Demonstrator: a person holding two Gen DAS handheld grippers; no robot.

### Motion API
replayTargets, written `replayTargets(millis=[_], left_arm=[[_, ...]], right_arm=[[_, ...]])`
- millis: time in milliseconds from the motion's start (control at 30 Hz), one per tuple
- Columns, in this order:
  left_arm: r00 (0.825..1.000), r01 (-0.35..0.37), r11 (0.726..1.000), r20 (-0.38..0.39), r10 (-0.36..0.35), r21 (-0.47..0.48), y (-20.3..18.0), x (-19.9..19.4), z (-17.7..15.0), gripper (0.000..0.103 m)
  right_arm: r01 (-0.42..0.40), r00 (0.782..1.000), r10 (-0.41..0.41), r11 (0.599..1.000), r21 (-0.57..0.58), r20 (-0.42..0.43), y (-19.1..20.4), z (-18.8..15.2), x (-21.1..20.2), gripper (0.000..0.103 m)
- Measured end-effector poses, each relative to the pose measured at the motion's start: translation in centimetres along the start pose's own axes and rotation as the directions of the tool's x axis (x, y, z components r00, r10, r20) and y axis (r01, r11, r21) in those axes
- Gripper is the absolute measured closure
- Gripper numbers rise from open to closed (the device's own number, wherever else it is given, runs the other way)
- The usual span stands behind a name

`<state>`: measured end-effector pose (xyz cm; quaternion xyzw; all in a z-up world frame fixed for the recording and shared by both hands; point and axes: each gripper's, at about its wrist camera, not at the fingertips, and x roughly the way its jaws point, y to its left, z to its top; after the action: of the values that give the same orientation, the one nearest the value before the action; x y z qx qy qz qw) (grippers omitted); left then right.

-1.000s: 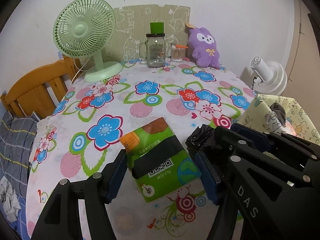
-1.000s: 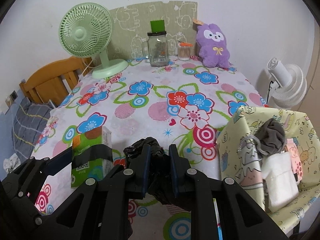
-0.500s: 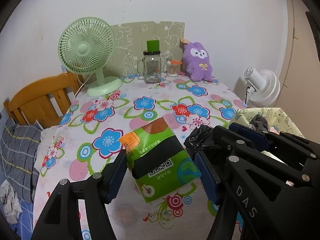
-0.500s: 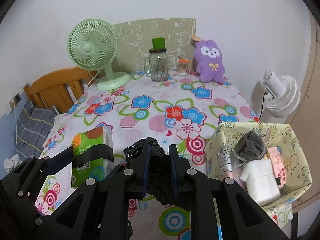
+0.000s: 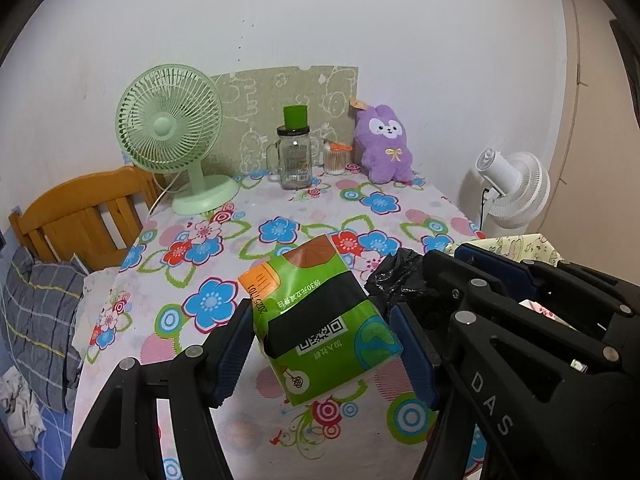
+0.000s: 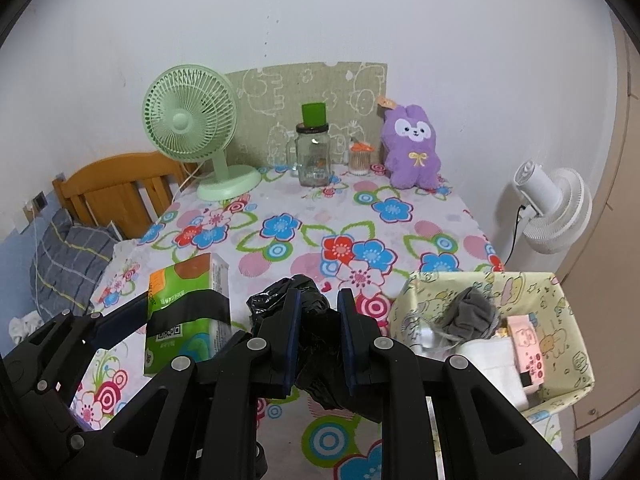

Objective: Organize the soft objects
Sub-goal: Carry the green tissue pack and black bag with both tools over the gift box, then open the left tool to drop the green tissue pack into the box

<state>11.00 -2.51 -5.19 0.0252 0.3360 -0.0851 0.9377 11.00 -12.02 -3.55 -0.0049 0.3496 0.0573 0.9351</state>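
From my left wrist camera, the right gripper (image 5: 416, 280) crowds the lower right and hides most of the yellow fabric basket (image 5: 520, 244); only its far rim peeks above. The black plastic bag (image 5: 394, 280) is half covered too, a crumpled glossy lump. My left gripper (image 5: 326, 340) has its jaws pressed on both sides of the green tissue pack (image 5: 320, 320), held above the flowered bench (image 5: 280, 216). The pack's long axis runs near to far, orange end away from me; a black band and a QR code cross its top.

From my right wrist camera, the right gripper's (image 6: 318, 336) jaws are clamped on the black bag (image 6: 316, 344), which bulges above and hangs below them; its lower part is lost behind the frame. The tissue pack (image 6: 186, 308) sits left, its near end cut off by the left gripper (image 6: 120, 320). The basket (image 6: 560, 300), to the right, holds a grey cloth (image 6: 472, 314) and white and pink items I cannot identify.
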Motion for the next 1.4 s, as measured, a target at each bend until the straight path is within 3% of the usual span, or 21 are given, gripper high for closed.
replayTargets(millis=[567,1400], left_arm=[[0.999,0.027,0.999,0.025,-0.028,0.038,-4.6,-0.4,1.3,0.033],[0.991,0.131,0.984,-0.004,-0.132,0.122,-12.7,2.6,2.4,0.033]], right_arm=[[0.031,0.999,-0.031,0.999,0.017,0.035,-4.7,0.4,-2.0,0.082],[0.138,0.99,-0.14,0.986,0.094,0.016,-13.3,-0.3,-1.9,0.082]])
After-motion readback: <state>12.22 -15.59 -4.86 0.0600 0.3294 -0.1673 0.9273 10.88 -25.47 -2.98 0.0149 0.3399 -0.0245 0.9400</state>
